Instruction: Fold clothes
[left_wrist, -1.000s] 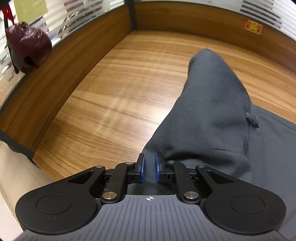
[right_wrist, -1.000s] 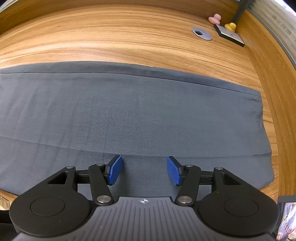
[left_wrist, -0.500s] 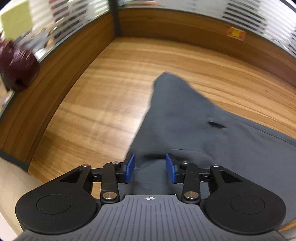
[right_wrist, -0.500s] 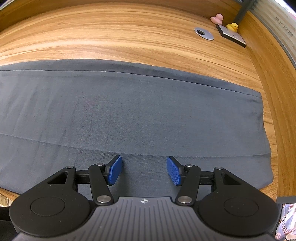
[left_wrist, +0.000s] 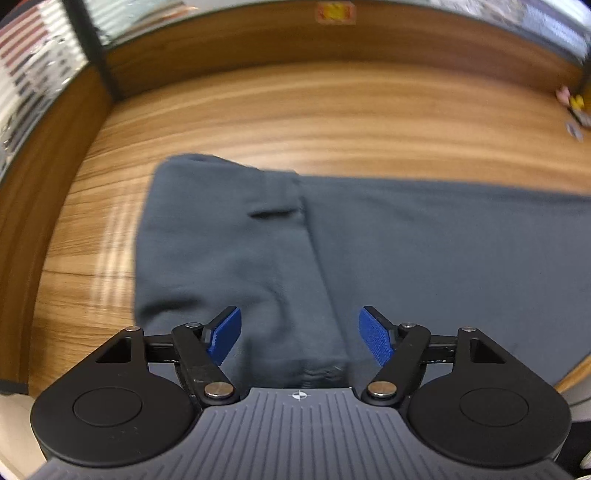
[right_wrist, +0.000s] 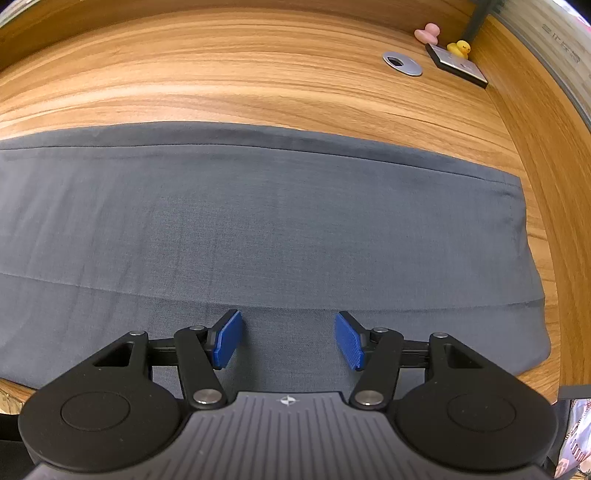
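Grey trousers (left_wrist: 406, 258) lie flat along the wooden desk (left_wrist: 332, 110). Their waist end (left_wrist: 221, 240), with a belt loop, is folded over at the left in the blurred left wrist view. My left gripper (left_wrist: 300, 339) hangs over that fold with its jaws opening; the blue pads are apart and do not press the cloth below them. In the right wrist view the trouser legs (right_wrist: 277, 229) stretch across the frame, hem at the right. My right gripper (right_wrist: 288, 341) hovers open over the near edge of the cloth, nothing pinched.
A pink toy (right_wrist: 426, 32), a yellow duck (right_wrist: 459, 48), a grey block (right_wrist: 458, 66) and a metal cable grommet (right_wrist: 402, 63) sit at the desk's far right corner. Wooden partitions topped with frosted glass (left_wrist: 44, 74) enclose the desk.
My left gripper, shut on the trouser waist a second ago, opened and let it go, then swung right; the raised cloth dropped flat onto the desk. The right gripper stayed still.
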